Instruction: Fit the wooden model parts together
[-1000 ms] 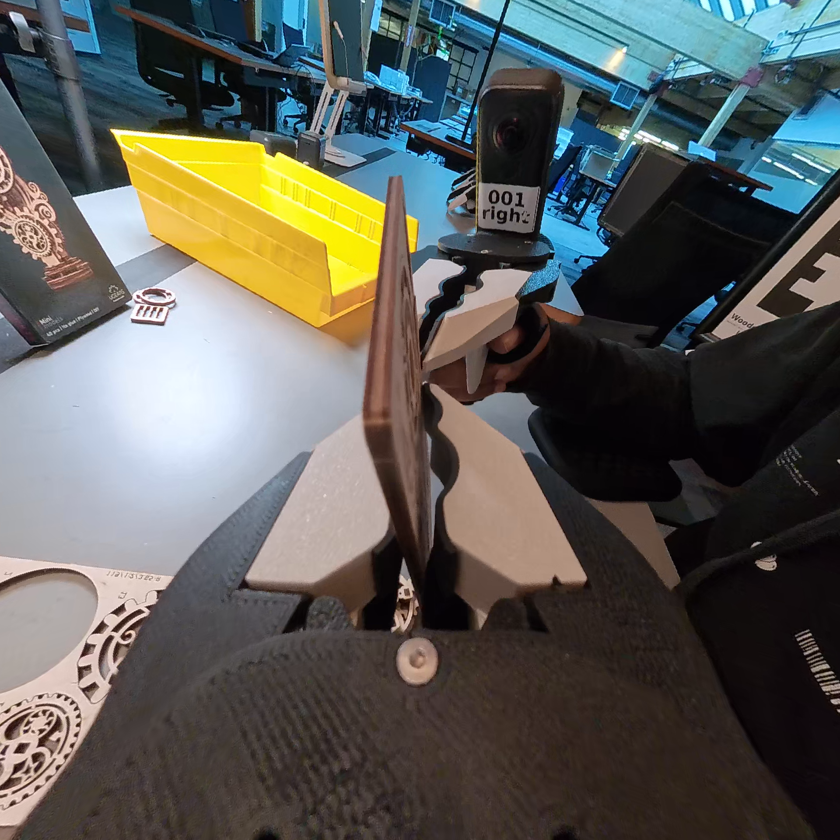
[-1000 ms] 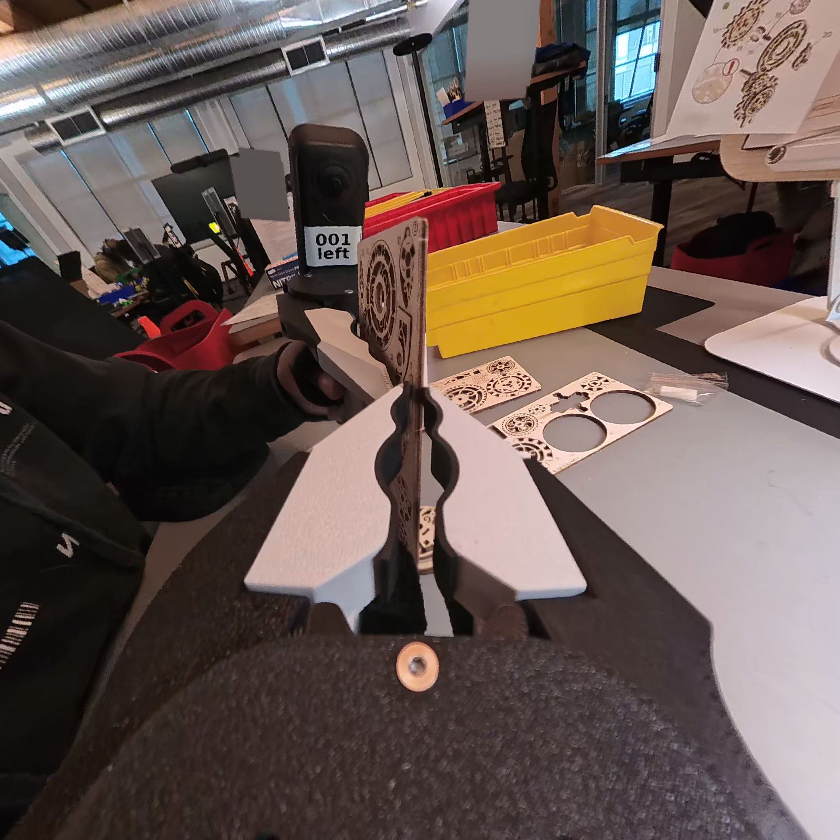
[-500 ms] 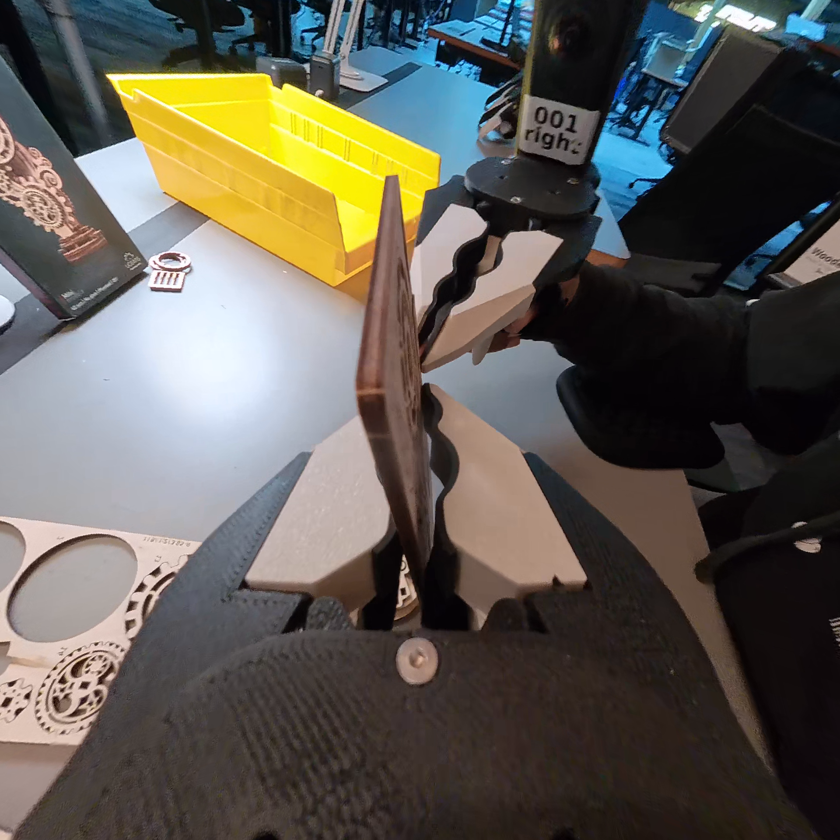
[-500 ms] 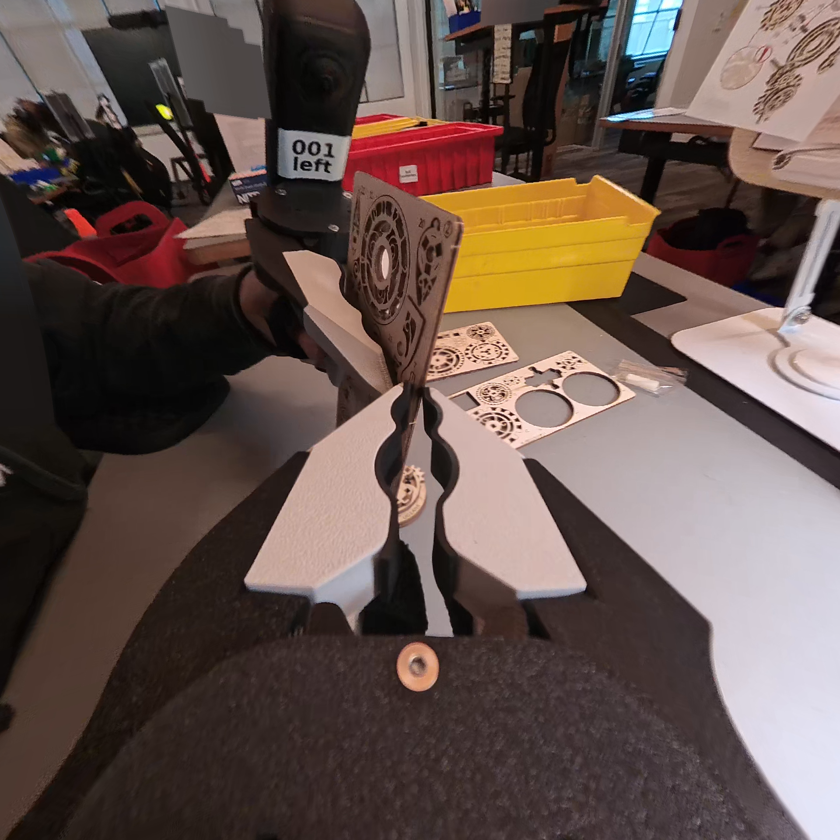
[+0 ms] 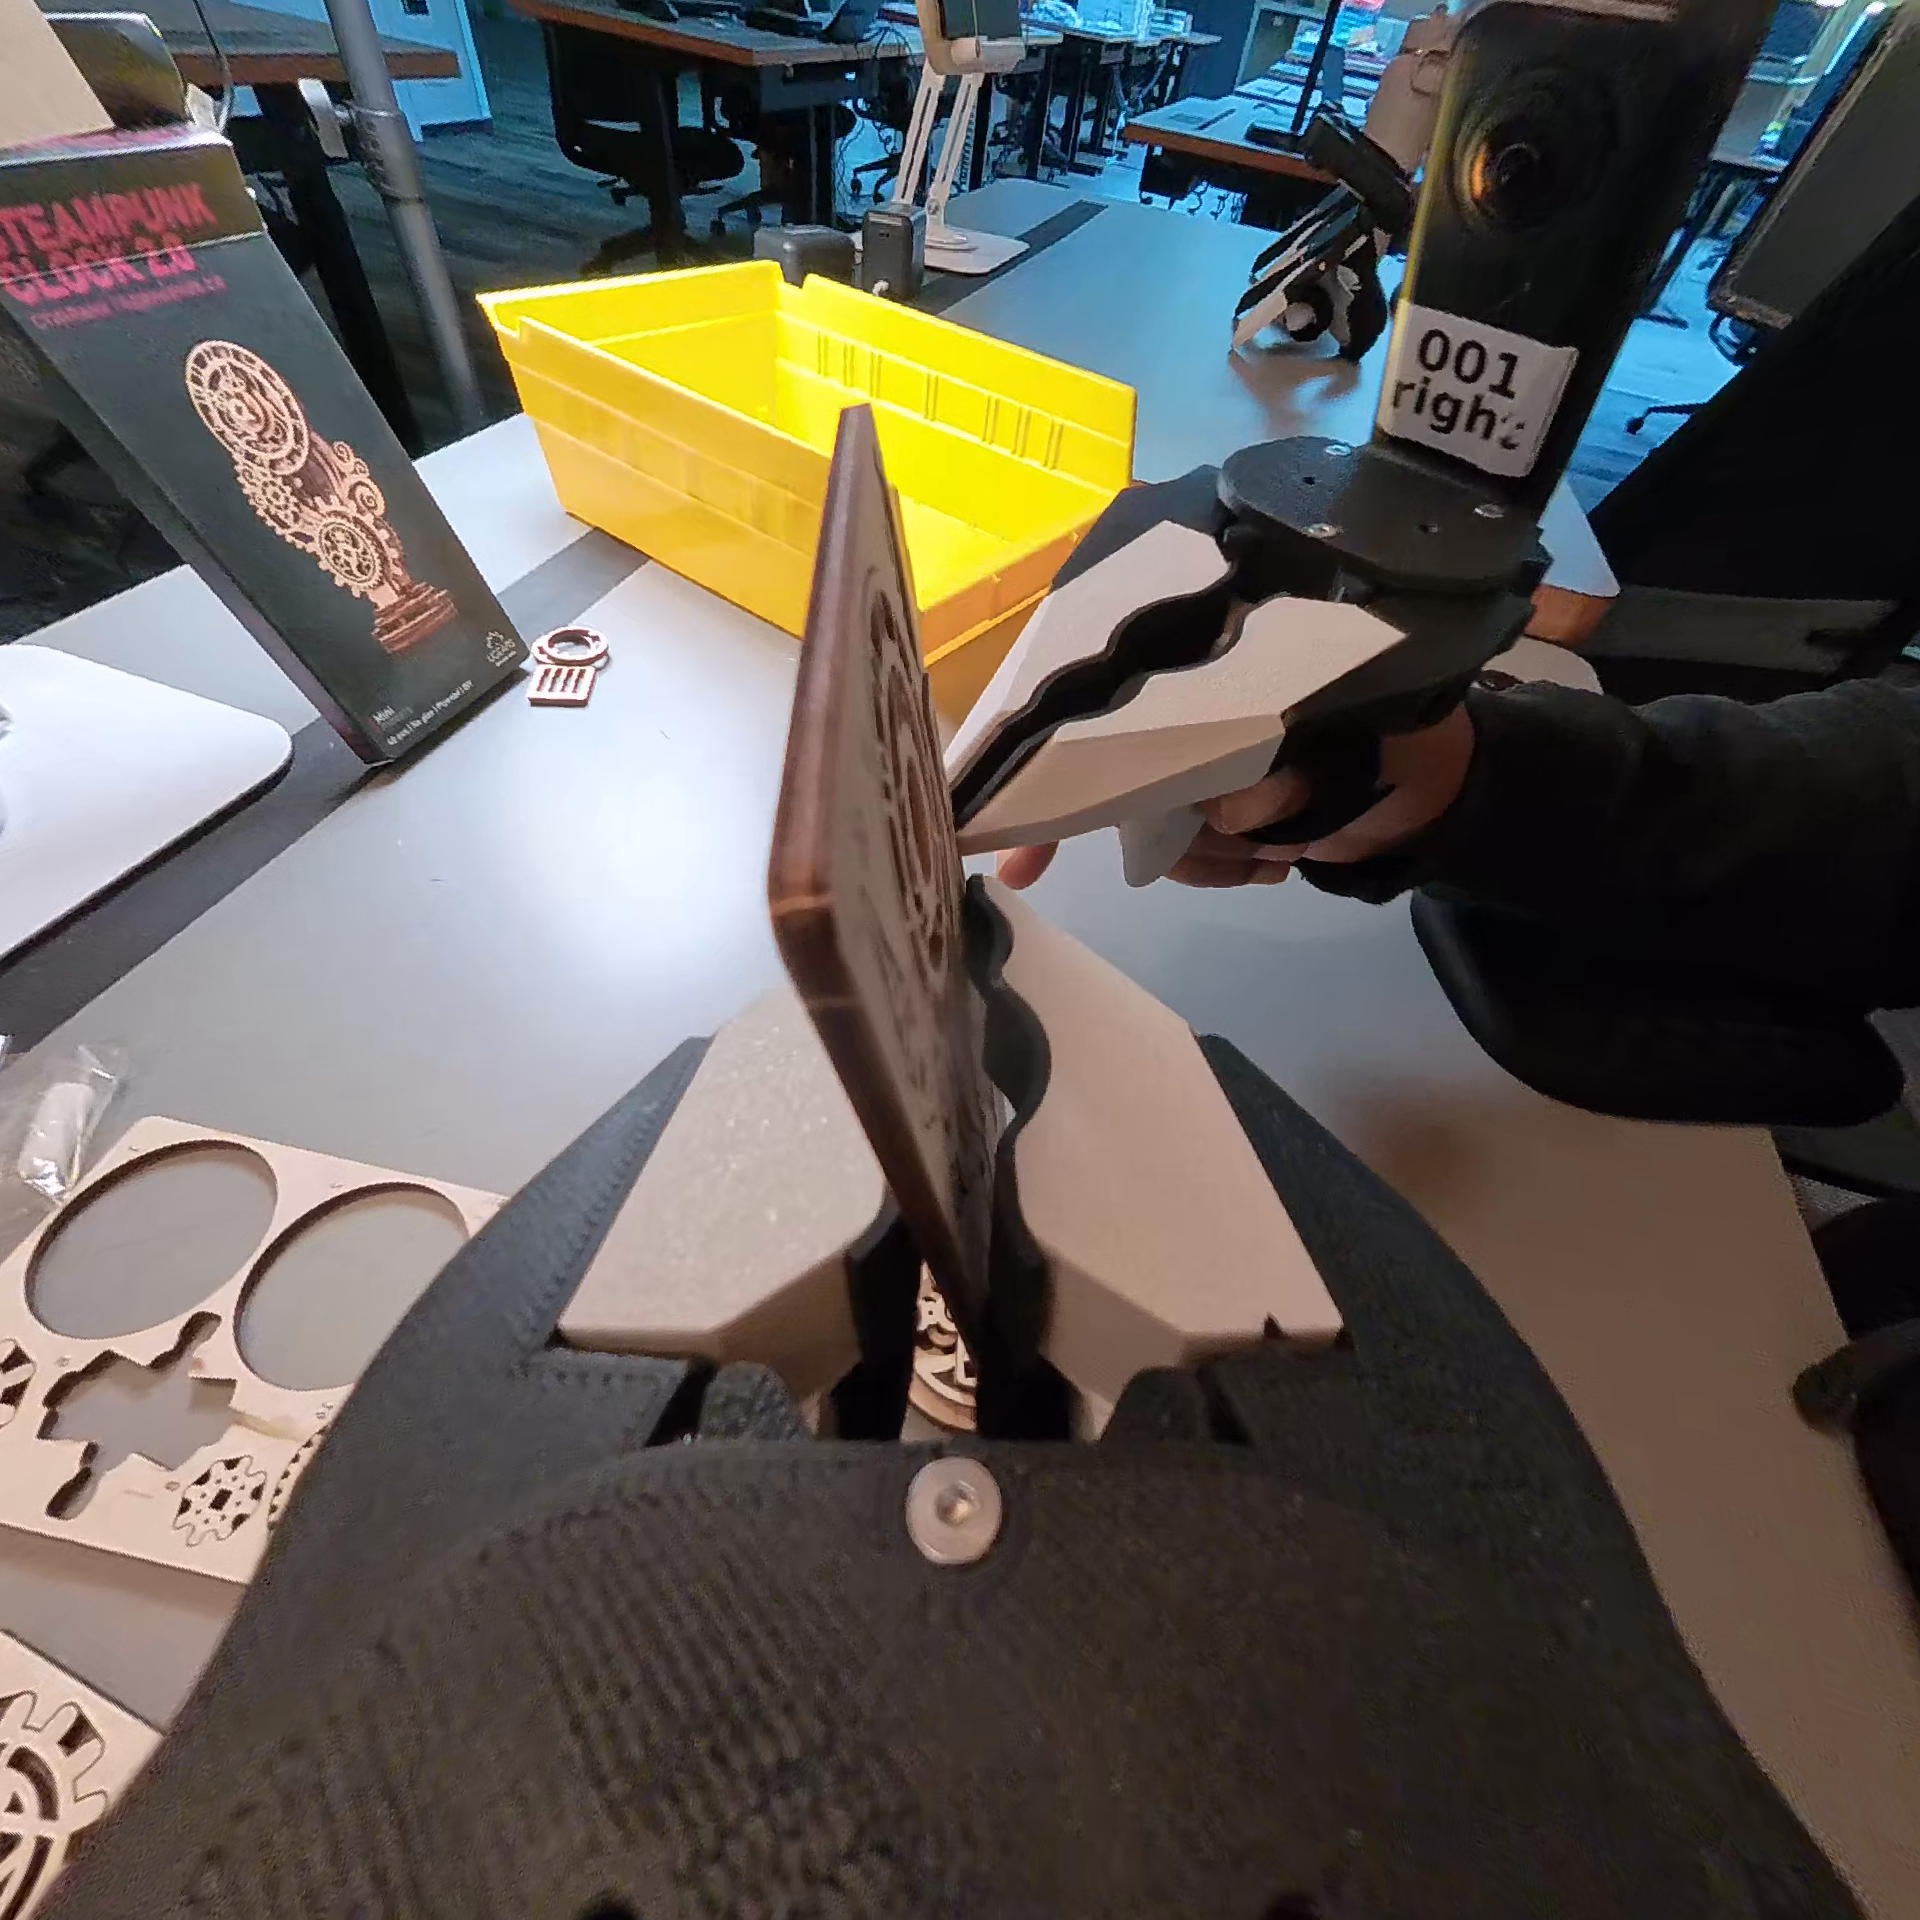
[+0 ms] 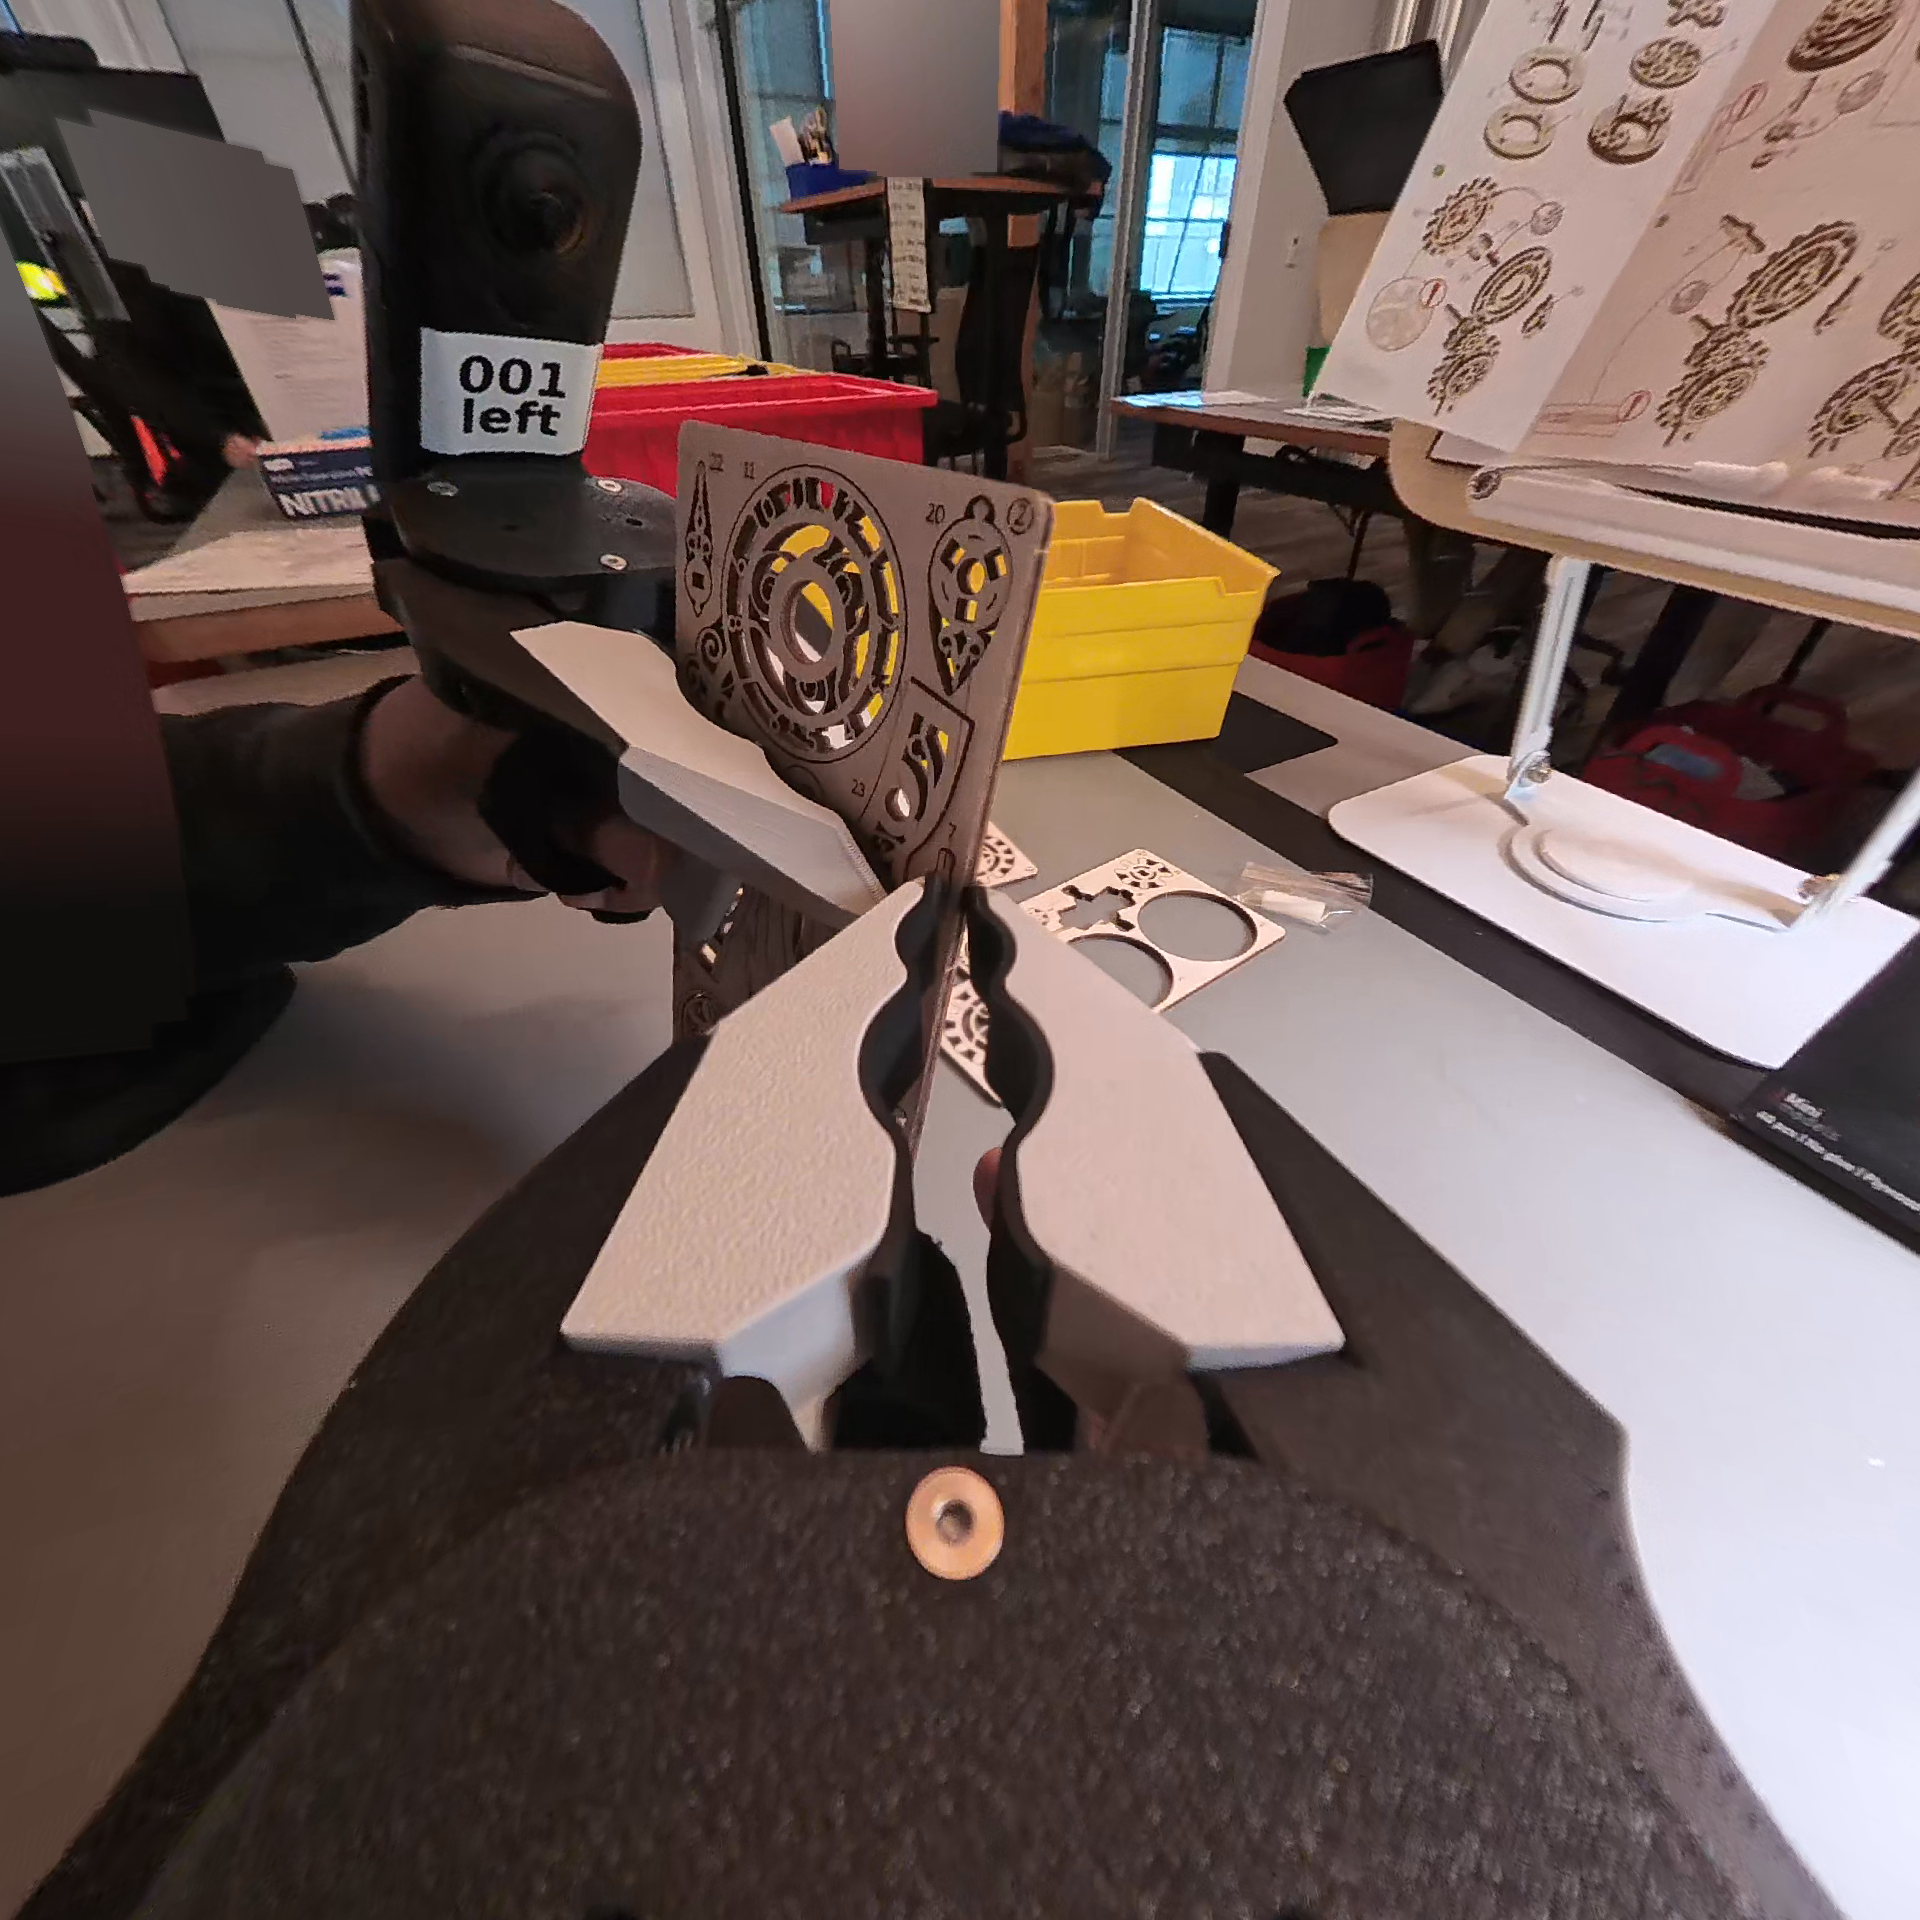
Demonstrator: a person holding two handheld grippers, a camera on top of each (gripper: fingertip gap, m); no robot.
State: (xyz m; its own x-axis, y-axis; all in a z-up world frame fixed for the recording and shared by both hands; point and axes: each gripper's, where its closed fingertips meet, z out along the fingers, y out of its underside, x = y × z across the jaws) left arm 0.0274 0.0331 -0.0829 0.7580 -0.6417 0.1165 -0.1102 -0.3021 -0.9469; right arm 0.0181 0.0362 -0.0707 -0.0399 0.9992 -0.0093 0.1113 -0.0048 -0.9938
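While the left gripper [image 5: 935, 1049] stays clamped on the upright sheet [image 6: 862, 665], held above the table, the right gripper [image 6: 951, 914], tips nipping its 6 o'clock edge, should twist gently so no part snaps.

I count two grippers [image 5: 971, 904] [image 6: 940, 914], one dark wooden sheet [image 6: 831, 665], two pale wooden sheets [image 5: 197, 1340] [image 5: 42, 1787], one yellow bin [image 5: 727, 457], one red bin [image 6: 758, 416], one black box [image 5: 239, 457].

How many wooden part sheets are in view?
3: dark sheet in the left hand-held gripper; two-hole sheet flat on the table; gear sheet beside it, partly hidden.
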